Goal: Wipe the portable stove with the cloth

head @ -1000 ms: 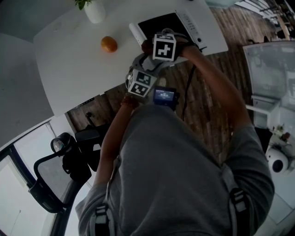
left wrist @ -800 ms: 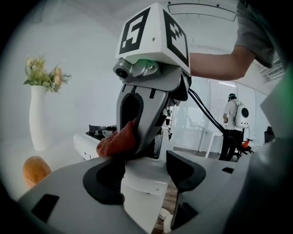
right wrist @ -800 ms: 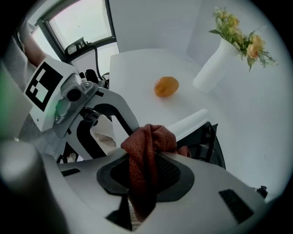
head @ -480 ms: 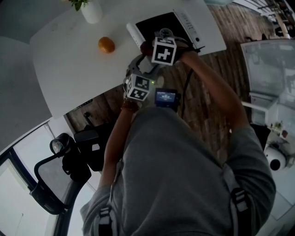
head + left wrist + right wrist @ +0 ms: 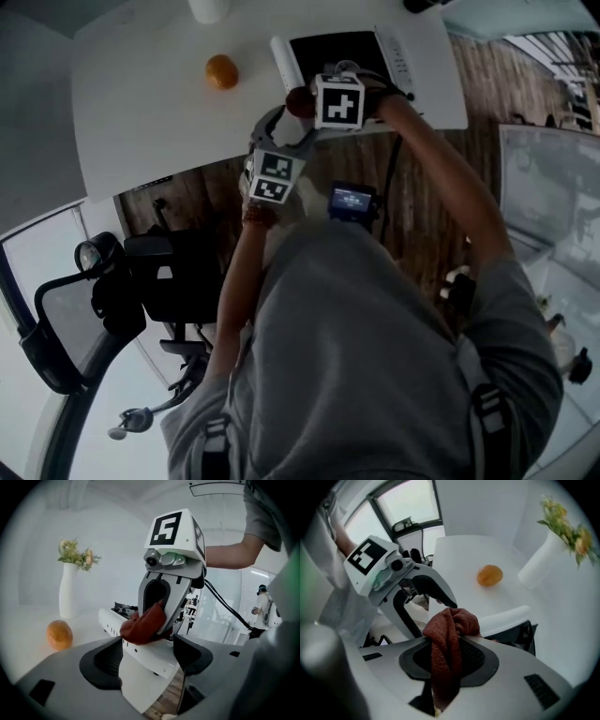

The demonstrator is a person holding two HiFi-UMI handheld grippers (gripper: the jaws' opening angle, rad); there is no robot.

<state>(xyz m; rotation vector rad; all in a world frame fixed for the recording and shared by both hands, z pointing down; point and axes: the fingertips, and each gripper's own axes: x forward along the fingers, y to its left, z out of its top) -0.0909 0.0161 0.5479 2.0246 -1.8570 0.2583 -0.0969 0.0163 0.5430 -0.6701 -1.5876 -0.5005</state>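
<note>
The portable stove (image 5: 347, 49), a black top in a white frame, lies at the white table's (image 5: 141, 112) near edge. My right gripper (image 5: 447, 656) points down over the stove's near-left corner and is shut on a bunched rust-red cloth (image 5: 449, 634). The cloth (image 5: 143, 626) hangs from its jaws just above the stove's white rim (image 5: 143, 651). My left gripper (image 5: 149, 657) sits just in front of the right one, off the table edge. Its jaws have just been opening and stand open with nothing between the pads.
An orange (image 5: 221, 71) lies left of the stove, with a white vase of flowers (image 5: 69, 592) behind it. A black office chair (image 5: 155, 281) stands on the wooden floor below the table edge. A small lit screen (image 5: 352, 201) hangs at the person's chest.
The head view has shifted, so the table sits higher in frame. Both grippers stay at the stove's near-left corner, and their marker cubes have rolled a little. The cloth remains in the right jaws.
</note>
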